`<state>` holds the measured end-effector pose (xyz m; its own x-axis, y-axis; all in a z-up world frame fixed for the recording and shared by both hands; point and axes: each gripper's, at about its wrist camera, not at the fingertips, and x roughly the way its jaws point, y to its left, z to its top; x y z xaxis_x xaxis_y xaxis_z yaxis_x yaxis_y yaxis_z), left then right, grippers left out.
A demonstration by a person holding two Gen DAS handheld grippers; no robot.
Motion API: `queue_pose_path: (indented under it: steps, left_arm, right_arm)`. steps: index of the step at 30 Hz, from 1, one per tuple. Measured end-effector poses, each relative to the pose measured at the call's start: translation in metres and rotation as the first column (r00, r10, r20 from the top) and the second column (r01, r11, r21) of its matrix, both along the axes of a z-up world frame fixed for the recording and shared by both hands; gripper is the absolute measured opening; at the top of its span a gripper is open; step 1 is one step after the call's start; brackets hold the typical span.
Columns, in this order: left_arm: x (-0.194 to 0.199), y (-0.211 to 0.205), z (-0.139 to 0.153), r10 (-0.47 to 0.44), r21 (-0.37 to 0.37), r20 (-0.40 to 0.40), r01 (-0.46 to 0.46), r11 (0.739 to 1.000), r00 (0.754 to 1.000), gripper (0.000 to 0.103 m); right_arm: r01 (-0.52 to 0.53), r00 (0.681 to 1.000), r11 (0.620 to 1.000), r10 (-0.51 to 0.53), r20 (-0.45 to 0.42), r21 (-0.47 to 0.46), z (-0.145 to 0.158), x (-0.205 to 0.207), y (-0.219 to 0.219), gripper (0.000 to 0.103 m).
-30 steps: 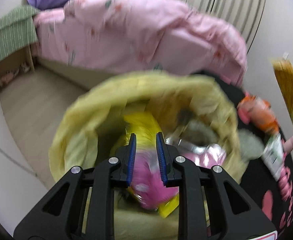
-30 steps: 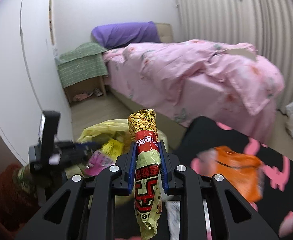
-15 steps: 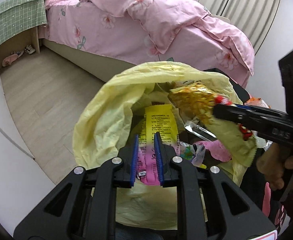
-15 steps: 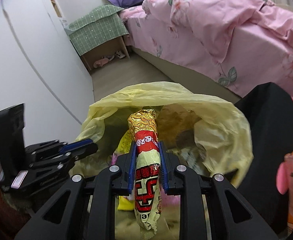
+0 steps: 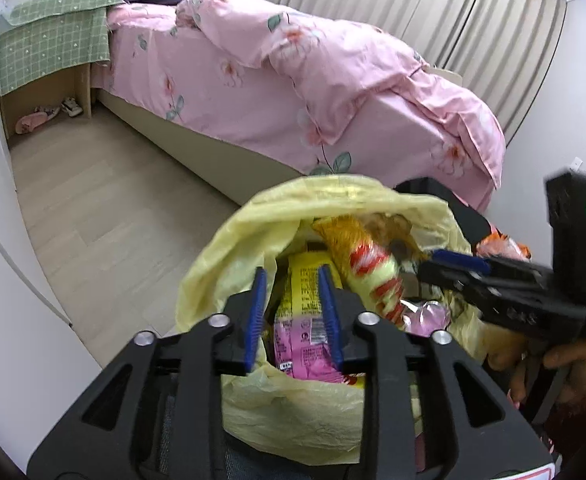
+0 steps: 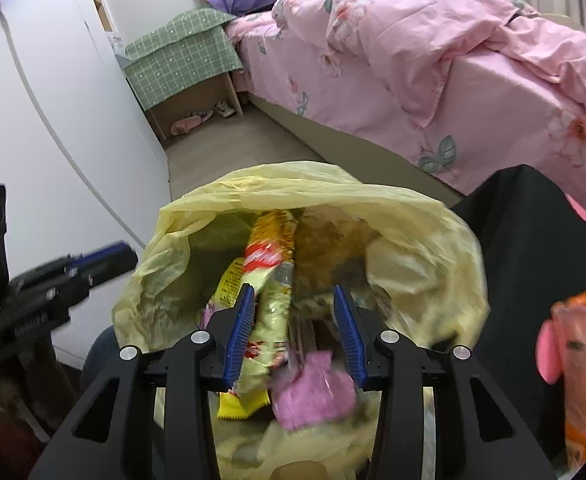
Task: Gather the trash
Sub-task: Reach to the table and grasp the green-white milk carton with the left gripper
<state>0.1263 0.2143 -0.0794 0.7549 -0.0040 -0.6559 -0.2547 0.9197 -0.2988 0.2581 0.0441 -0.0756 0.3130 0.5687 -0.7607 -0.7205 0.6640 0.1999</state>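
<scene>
An open yellow trash bag (image 5: 229, 264) (image 6: 421, 232) holds several wrappers. A gold, red and yellow noodle wrapper (image 6: 269, 276) (image 5: 369, 268) lies loose in the bag's mouth, blurred. My right gripper (image 6: 295, 328) is open over the bag, its jaws well apart and empty; it also shows in the left wrist view (image 5: 453, 264). My left gripper (image 5: 291, 312) is open at the bag's near rim, above a yellow and pink wrapper (image 5: 305, 320); it also shows at the left of the right wrist view (image 6: 105, 260). A pink wrapper (image 6: 313, 392) lies in the bag.
A bed with a pink floral duvet (image 5: 333, 80) runs along the back. A black table (image 6: 533, 248) at the right carries an orange wrapper (image 6: 581, 340). A green-covered nightstand (image 5: 49, 52) stands at the far left, with wood floor (image 5: 105, 196) between.
My right gripper has opened and let go of the noodle wrapper, which is dropping into the bag. My left gripper has also opened, releasing the yellow and pink wrapper.
</scene>
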Motion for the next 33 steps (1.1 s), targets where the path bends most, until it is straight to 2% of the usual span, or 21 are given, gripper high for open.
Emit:
queue_pose_path:
  steps: [2,5,7,9,13,15,18,23,25,26,28,30,33]
  left_arm:
    - [0.001,-0.004,0.006,-0.006,0.003,-0.005,0.006,1.000,1.000,0.032]
    - [0.003,-0.021,0.016,-0.044,0.022,0.000,0.044,0.999,0.999,0.045]
    - [0.003,-0.038,0.025,-0.072,0.030,0.021,0.071,0.997,0.997,0.049]
    - [0.004,-0.052,0.031,-0.089,0.015,0.040,0.088,0.996,0.995,0.057]
    - [0.008,-0.093,0.045,-0.137,-0.060,0.087,0.143,0.988,0.987,0.065]
    - [0.012,-0.119,0.050,-0.187,-0.057,0.083,0.192,0.980,0.979,0.070]
    - [0.019,-0.160,0.055,-0.253,-0.024,0.068,0.255,0.967,0.965,0.073]
    - [0.032,-0.219,0.056,-0.416,-0.034,0.074,0.420,0.907,0.906,0.075]
    - [0.038,-0.237,0.056,-0.469,-0.059,0.099,0.476,0.878,0.877,0.080]
    - [0.042,-0.242,0.055,-0.483,-0.078,0.099,0.491,0.868,0.870,0.085]
    - [0.052,-0.255,0.052,-0.512,-0.131,0.080,0.518,0.845,0.856,0.085]
    - [0.065,-0.270,0.048,-0.519,-0.146,0.041,0.519,0.842,0.854,0.085]
    - [0.073,-0.287,0.043,-0.507,-0.077,0.029,0.508,0.858,0.861,0.085]
  right_arm:
    - [0.016,1.000,1.000,-0.017,0.019,0.018,0.009,-0.009,-0.017,0.039]
    - [0.045,0.996,0.999,-0.047,0.075,0.029,0.025,-0.027,-0.049,0.039]
    - [0.089,0.989,0.995,-0.093,0.114,0.036,0.036,-0.040,-0.080,0.039]
    - [0.141,0.980,0.989,-0.146,0.133,0.046,0.044,-0.047,-0.109,0.039]
    - [0.251,0.950,0.966,-0.259,0.175,0.069,0.056,-0.061,-0.167,0.040]
    - [0.303,0.932,0.950,-0.312,0.186,0.076,0.058,-0.068,-0.197,0.039]
    - [0.376,0.902,0.921,-0.389,0.187,0.103,0.057,-0.080,-0.241,0.040]
    - [0.483,0.850,0.864,-0.501,0.161,0.140,0.046,-0.098,-0.302,0.040]
    - [0.517,0.830,0.842,-0.537,0.149,0.155,0.041,-0.105,-0.325,0.040]
    - [0.528,0.822,0.834,-0.549,0.149,0.160,0.039,-0.108,-0.332,0.040]
    - [0.550,0.806,0.819,-0.572,0.154,0.164,0.037,-0.114,-0.347,0.040]
    - [0.571,0.790,0.804,-0.593,0.156,0.168,0.034,-0.118,-0.360,0.040]
    - [0.587,0.778,0.789,-0.612,0.144,0.180,0.029,-0.120,-0.373,0.040]
